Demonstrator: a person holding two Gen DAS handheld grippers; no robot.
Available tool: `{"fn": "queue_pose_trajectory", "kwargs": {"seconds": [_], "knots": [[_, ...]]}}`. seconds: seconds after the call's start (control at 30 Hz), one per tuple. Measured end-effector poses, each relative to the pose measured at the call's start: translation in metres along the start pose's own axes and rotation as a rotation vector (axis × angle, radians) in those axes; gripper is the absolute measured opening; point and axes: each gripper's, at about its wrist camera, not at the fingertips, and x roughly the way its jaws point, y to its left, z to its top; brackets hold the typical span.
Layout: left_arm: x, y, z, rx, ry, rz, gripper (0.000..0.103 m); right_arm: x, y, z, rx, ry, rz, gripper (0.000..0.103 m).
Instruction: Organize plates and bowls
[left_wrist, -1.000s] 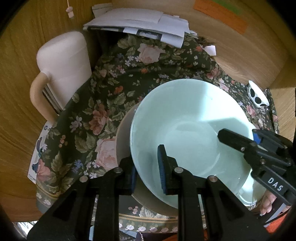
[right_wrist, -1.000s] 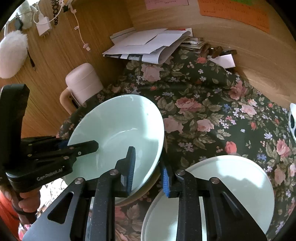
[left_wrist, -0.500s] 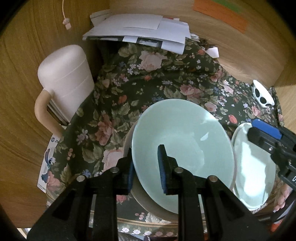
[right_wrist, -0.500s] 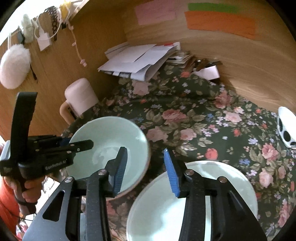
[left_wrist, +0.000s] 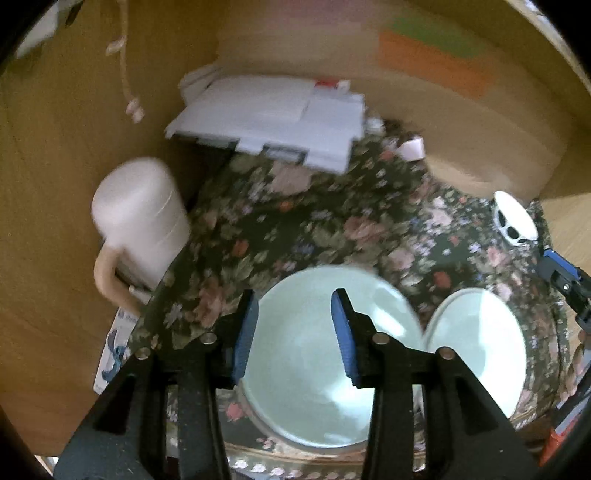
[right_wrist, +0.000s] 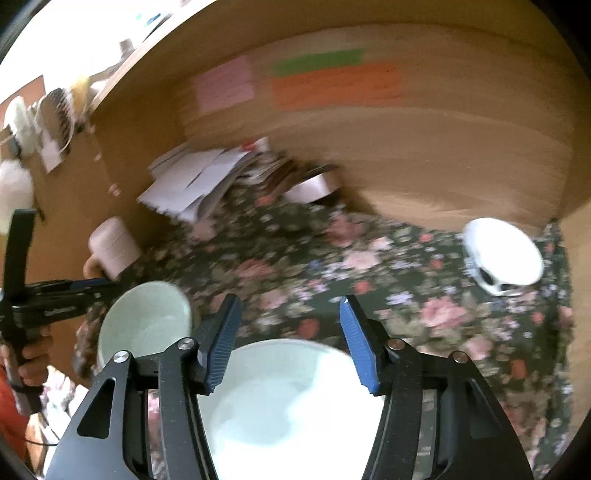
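A pale green bowl (left_wrist: 306, 376) sits on the floral cloth (left_wrist: 332, 229), on top of a beige plate whose rim shows at its near edge. A second pale green bowl (left_wrist: 476, 347) lies just to its right. My left gripper (left_wrist: 293, 325) hovers above the first bowl with its jaws opening and nothing pressed between them. In the right wrist view, my right gripper (right_wrist: 290, 339) is above the second bowl (right_wrist: 295, 406), its jaws opening and free of it. The first bowl (right_wrist: 144, 325) lies at the left there, beside the left gripper's body (right_wrist: 55, 299).
A pink lidded jug (left_wrist: 144, 225) stands at the left against the wooden wall. A stack of white papers (left_wrist: 273, 118) lies at the back. A small white dish with dark spots (right_wrist: 502, 254) sits at the right edge of the cloth.
Both grippers let go of the first bowl's rim, opened and rose. The right gripper swung right, over the second bowl. The first bowl stays on the beige plate.
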Motion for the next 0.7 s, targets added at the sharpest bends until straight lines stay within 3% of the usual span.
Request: {"fn": "queue_pose_trajectory", "kwargs": {"seconds": [0.1, 0.2, 0.43, 0.57, 0.7], "knots": [[-0.008, -0.025, 0.012, 0.048, -0.049, -0.016, 0.053, -0.012, -0.02, 0.004, 0.024, -0.024, -0.048, 0.054], [-0.008, -0.05, 0.022, 0.092, -0.064, -0.051, 0.054, -0.023, -0.04, 0.008, 0.046, -0.049, -0.107, 0.062], [0.003, -0.118, 0.046, 0.188, -0.062, -0.151, 0.059, -0.036, -0.086, 0.015, 0.104, -0.075, -0.22, 0.065], [0.021, -0.148, 0.061, 0.215, -0.038, -0.174, 0.06, -0.032, -0.111, 0.018, 0.143, -0.064, -0.269, 0.066], [0.045, -0.173, 0.077, 0.231, 0.004, -0.189, 0.06, -0.028, -0.138, 0.017, 0.197, -0.055, -0.299, 0.074]]}}
